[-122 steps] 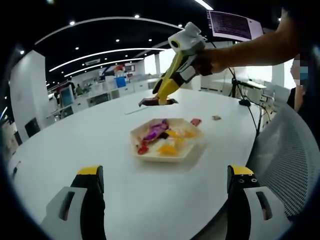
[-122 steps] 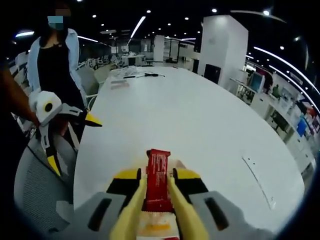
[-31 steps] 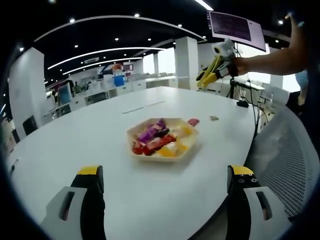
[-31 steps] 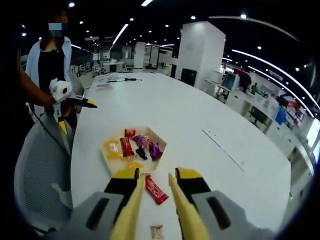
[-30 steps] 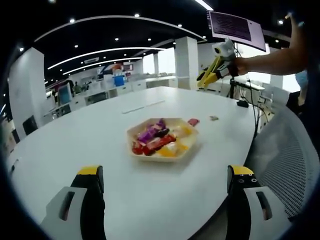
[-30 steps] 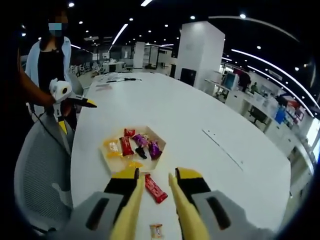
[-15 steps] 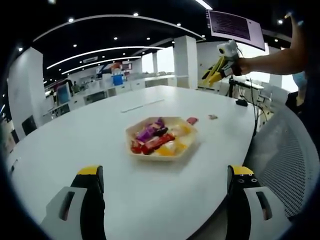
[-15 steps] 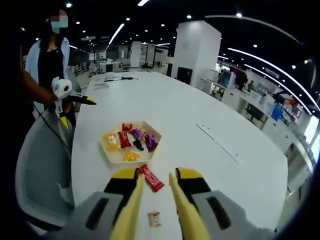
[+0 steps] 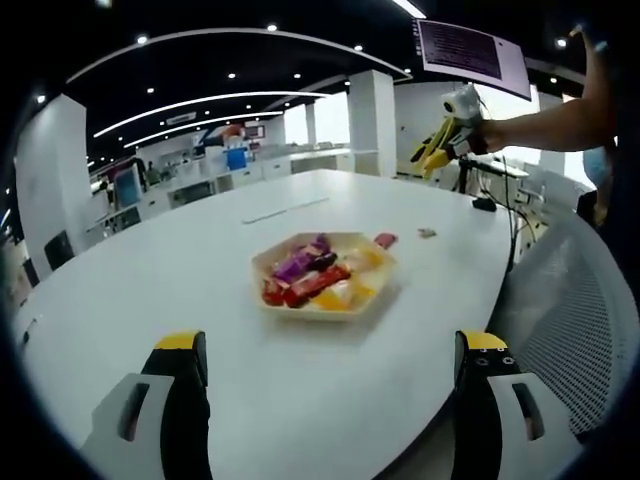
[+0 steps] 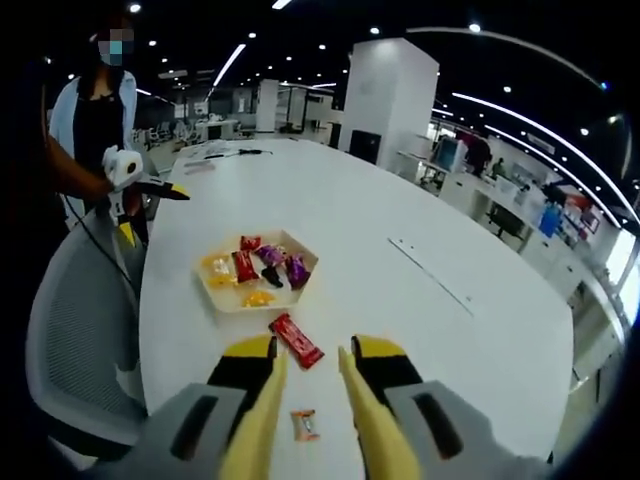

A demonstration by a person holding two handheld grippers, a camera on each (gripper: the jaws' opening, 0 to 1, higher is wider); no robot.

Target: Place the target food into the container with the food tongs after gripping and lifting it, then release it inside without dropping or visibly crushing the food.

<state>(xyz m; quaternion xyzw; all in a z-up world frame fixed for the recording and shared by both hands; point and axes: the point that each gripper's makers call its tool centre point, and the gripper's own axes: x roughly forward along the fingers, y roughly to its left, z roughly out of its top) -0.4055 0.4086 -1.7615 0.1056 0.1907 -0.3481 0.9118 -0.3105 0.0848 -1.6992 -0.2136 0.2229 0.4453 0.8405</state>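
White bench carried a hexagonal tray of wrapped sweets well ahead of the right claw, whose yellow tongs stood apart and empty, with a red bar just beyond the tips and a small candy between them. Across the tray, the left claw stood wide apart, empty.

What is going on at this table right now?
A person holds a two-jaw gripper in each hand over a white table. The right gripper is raised above the table, its jaws a little apart and holding nothing. Below it, a red snack bar and a small wrapped candy lie on the table, outside the hexagonal tray of wrapped sweets. The left gripper hangs back from the tray with its jaws wide open.
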